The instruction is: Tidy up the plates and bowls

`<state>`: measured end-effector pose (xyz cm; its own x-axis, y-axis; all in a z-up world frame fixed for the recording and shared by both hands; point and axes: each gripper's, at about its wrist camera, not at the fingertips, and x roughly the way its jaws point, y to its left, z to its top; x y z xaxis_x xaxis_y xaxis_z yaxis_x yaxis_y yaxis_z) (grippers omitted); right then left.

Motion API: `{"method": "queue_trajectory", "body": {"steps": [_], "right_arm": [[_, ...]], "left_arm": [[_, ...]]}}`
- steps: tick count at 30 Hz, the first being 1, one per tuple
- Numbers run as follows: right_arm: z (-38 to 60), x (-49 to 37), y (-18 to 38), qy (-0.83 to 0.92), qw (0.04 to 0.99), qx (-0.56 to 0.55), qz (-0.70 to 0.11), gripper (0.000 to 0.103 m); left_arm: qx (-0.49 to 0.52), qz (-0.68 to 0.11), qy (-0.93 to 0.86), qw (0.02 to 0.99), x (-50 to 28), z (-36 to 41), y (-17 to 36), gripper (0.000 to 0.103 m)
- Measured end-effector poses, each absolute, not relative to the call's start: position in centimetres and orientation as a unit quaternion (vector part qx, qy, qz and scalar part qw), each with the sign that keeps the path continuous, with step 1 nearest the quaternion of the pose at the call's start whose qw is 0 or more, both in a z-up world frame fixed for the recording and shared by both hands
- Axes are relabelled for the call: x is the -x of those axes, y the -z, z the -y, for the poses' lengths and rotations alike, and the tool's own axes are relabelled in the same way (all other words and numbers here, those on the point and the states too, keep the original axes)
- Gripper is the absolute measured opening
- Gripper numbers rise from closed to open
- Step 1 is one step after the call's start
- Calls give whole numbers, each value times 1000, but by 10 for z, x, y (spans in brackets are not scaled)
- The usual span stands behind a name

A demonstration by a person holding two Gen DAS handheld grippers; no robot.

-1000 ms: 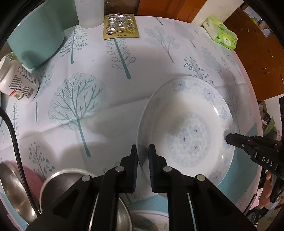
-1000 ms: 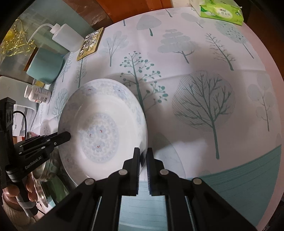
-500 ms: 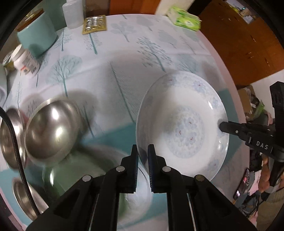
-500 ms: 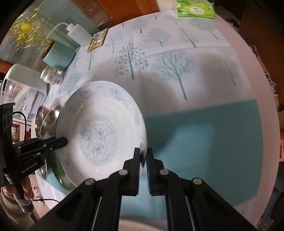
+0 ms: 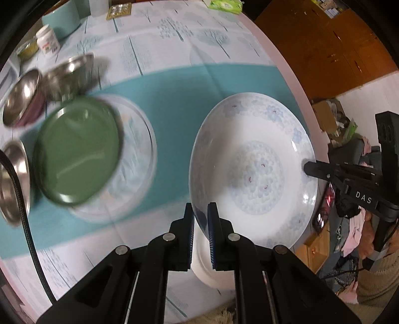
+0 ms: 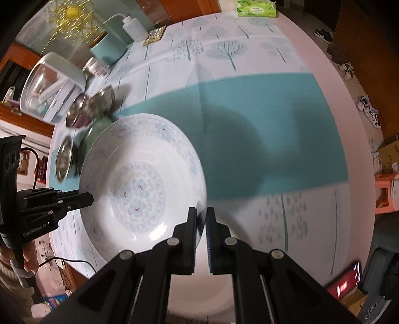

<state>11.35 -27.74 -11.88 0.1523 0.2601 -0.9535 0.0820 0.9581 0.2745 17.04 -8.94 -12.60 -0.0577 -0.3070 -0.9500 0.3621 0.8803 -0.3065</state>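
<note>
A white deep plate with a pale blue flower pattern is held in the air above the table by both grippers. My left gripper is shut on its near rim; my right gripper is shut on the opposite rim, and the plate fills the left of the right wrist view. A green plate lies on a patterned white plate to the left. Steel bowls stand around them.
The round table has a tree-print cloth with a teal band. At the far side are a teal cup, a white pill bottle, a squeeze bottle, a blister pack and a tissue pack.
Both grippers have lifted the flowered plate higher and drawn it back toward the near table edge. The green plate and steel bowls have come into fuller view on the left.
</note>
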Motion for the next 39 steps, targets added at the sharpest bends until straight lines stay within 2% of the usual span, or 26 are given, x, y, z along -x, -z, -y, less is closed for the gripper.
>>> {"method": "queue_trajectory", "body": {"steps": [17,27,39], "right_arm": [[273,-19,183,-36,737,-125,-663,7],[270,-13,197,-16,747,-112,-656,7],[269,-13,200,-11,747,-109,-656,7]], "left_arm": [[-3,-694,210,689,-69,88,190,8],[29,-689,199,696,-66,82,212,8],[-4,-670,206,713,-63,93,213,11]]}}
